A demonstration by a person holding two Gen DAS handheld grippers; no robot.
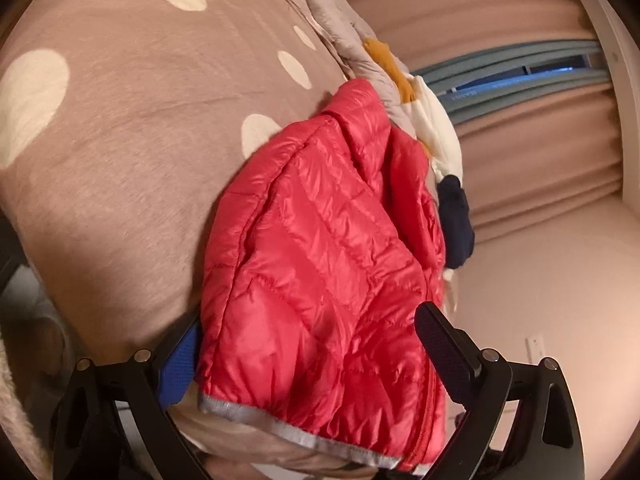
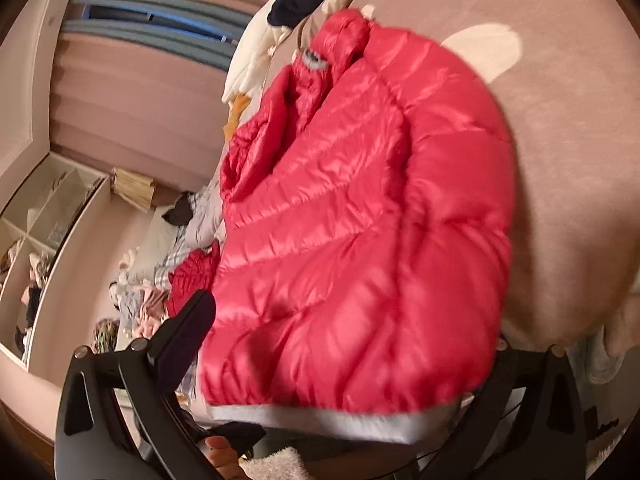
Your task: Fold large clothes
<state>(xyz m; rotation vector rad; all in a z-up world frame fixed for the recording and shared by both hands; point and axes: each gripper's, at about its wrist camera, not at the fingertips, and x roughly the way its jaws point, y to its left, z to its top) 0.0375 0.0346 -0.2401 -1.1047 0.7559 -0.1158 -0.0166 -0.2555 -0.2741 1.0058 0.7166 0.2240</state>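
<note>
a red quilted puffer jacket point(image 1: 320, 240) lies on a bed covered by a tan blanket point(image 1: 120, 140) with cream polka dots, its grey-trimmed hem nearest both cameras. in the left wrist view the left gripper point(image 1: 316, 356) stands wide, its blue-padded finger and its black finger on either side of the jacket's hem corner, the fabric between them. in the right wrist view the right gripper point(image 2: 344, 360) also stands wide around the jacket point(image 2: 360, 220); one finger shows at the left of the hem, the other is hidden behind the fabric. i cannot tell whether either one pinches the cloth. beyond the collar lie a cream, mustard and navy garment point(image 1: 436, 128) and a grey quilted one point(image 1: 332, 20). pleated pink curtains point(image 1: 520, 152) hang behind.
</note>
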